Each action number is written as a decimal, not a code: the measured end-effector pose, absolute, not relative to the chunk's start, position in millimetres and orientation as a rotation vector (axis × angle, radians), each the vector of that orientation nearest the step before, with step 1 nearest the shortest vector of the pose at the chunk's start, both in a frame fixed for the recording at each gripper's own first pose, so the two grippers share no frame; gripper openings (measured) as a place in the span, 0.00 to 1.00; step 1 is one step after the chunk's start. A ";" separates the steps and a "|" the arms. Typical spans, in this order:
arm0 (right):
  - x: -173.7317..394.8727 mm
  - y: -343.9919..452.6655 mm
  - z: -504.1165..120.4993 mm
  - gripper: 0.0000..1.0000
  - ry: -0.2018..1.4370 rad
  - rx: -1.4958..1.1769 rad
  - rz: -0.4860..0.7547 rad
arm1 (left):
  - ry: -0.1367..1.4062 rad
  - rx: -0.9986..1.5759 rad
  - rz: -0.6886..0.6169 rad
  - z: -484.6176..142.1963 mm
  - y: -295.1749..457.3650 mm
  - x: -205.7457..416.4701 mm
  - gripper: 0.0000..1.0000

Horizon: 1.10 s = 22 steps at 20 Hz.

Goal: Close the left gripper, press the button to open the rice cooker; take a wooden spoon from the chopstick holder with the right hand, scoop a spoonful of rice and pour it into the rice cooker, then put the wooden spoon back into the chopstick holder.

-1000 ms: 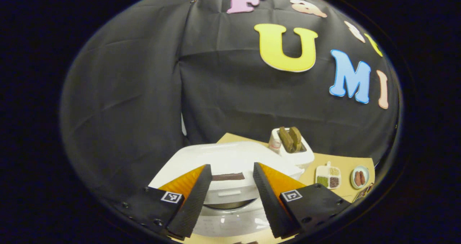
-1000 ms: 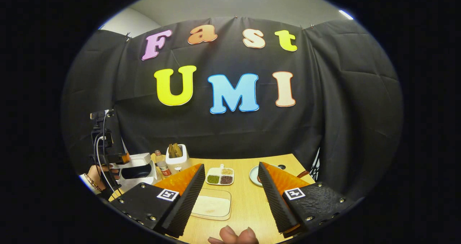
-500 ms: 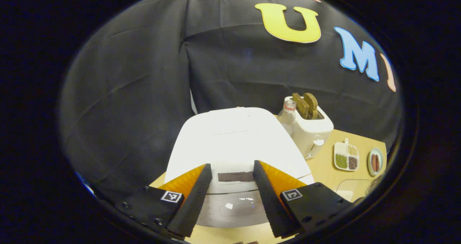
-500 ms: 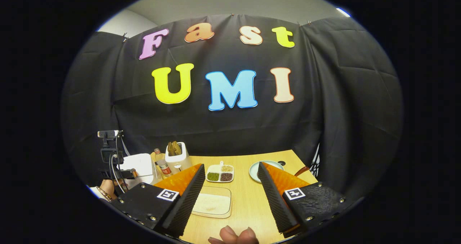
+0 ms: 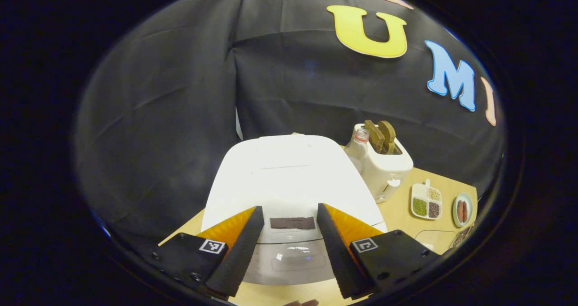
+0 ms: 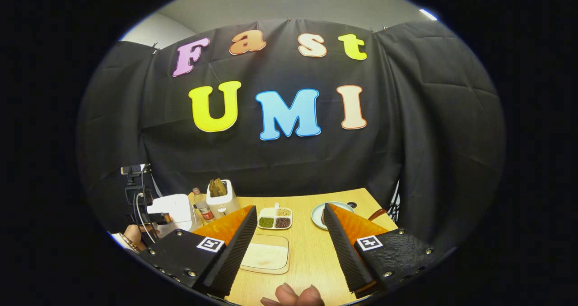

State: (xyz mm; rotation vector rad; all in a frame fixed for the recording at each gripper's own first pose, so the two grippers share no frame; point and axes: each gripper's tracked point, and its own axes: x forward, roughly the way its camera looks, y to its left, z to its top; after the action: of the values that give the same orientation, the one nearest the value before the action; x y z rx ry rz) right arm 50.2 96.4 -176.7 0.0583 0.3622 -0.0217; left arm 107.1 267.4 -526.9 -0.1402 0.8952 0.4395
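Observation:
The white rice cooker (image 5: 289, 175) stands with its lid down; a dark strip (image 5: 292, 223) and a clear button panel (image 5: 298, 261) sit at its front edge. My left gripper (image 5: 289, 243) hangs open just above that front edge, one finger on each side of the strip, touching nothing. My right gripper (image 6: 289, 247) is open above the wooden table (image 6: 311, 256), over a clear tray of white rice (image 6: 266, 256). The rice cooker (image 6: 174, 209) is at far left there, with the left gripper (image 6: 140, 204) and a hand beside it. A brown handle (image 6: 377, 215) shows past my right finger.
A white toaster (image 5: 384, 166) holding two brown slices and a small bottle (image 5: 359, 143) stand right of the cooker. Farther right lie a divided dish of beans (image 5: 426, 202) and a plate of sausages (image 5: 463, 209). Fingertips (image 6: 293, 294) show at the bottom edge.
The left gripper has gone from low at the cooker's front to higher up, looking down on the lid, then settled. The right gripper has barely moved. Both stay open.

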 end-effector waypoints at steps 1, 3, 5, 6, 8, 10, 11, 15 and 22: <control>49.5 94.6 -175.2 0.91 0.362 0.062 -0.025 | 0.889 -0.143 0.439 -523.1 267.6 106.0 0.87; 49.2 94.1 -175.1 0.91 0.361 0.054 -0.028 | 0.868 -0.142 0.427 -507.4 266.1 109.9 0.87; 50.3 92.4 -172.8 0.91 0.356 0.035 -0.030 | 0.820 -0.147 0.397 -476.0 256.4 119.2 0.87; 52.5 90.6 -169.3 0.91 0.350 0.024 -0.034 | 0.773 -0.150 0.377 -451.7 249.1 126.4 0.87; 57.9 85.0 -158.2 0.91 0.325 0.004 -0.045 | 0.660 -0.155 0.322 -395.9 231.2 139.7 0.87; 62.1 79.8 -143.2 0.91 0.300 -0.001 -0.054 | 0.564 -0.151 0.257 -339.0 208.2 142.4 0.87; 64.0 76.5 -133.3 0.91 0.282 -0.001 -0.055 | 0.512 -0.147 0.224 -309.4 196.2 142.1 0.87; 64.8 62.3 -91.5 0.91 0.204 -0.027 -0.043 | 0.345 -0.123 0.137 -202.9 144.9 124.3 0.85; 48.3 29.9 -14.9 0.91 0.088 0.031 0.071 | 0.160 -0.155 0.023 -72.5 48.7 50.8 0.84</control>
State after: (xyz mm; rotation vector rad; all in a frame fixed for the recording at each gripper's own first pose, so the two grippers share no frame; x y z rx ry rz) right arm 48.3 29.9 -14.9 0.0314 0.0883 0.0711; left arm 50.8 48.7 -72.5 -0.1548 0.1600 0.0229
